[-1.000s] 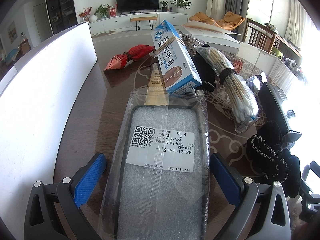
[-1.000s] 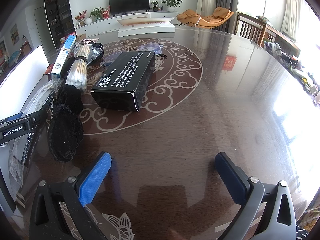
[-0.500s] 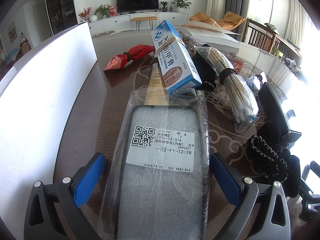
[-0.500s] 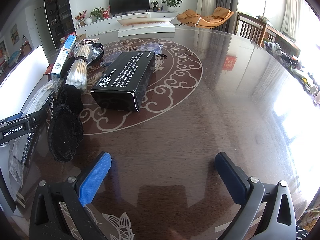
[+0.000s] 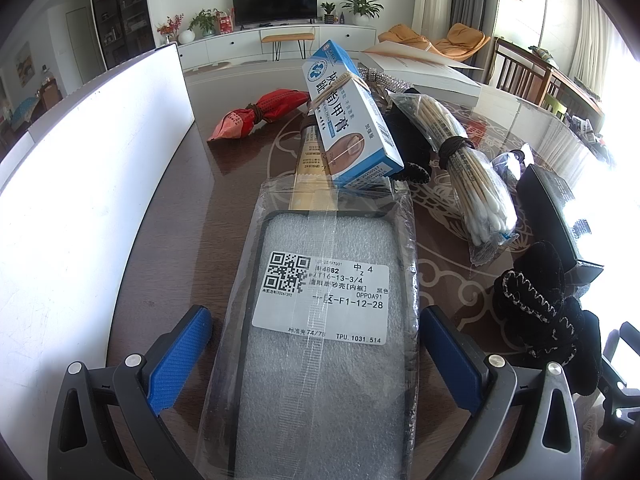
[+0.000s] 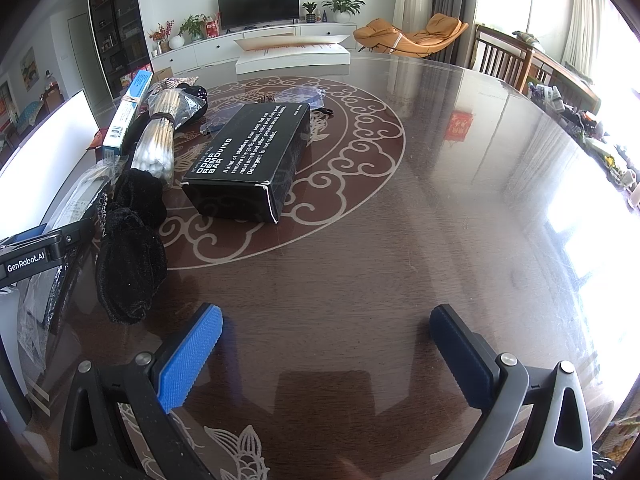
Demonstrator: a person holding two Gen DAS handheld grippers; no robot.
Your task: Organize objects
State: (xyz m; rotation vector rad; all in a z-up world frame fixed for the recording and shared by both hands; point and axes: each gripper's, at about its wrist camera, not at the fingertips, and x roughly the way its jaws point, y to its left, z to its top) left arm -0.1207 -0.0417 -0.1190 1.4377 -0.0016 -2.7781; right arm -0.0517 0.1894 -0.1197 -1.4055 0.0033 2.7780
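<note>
My left gripper straddles the clear-bagged grey phone case, fingers released, ready to clench; right gripper spread wide, idle, nothing btwn.

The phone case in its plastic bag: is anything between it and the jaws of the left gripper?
Nothing visible is in the way. The bagged phone case already lies between the open jaws of the left gripper, with a small gap on each side. Only its far end is crowded, by the blue box and a beige packet.
</note>
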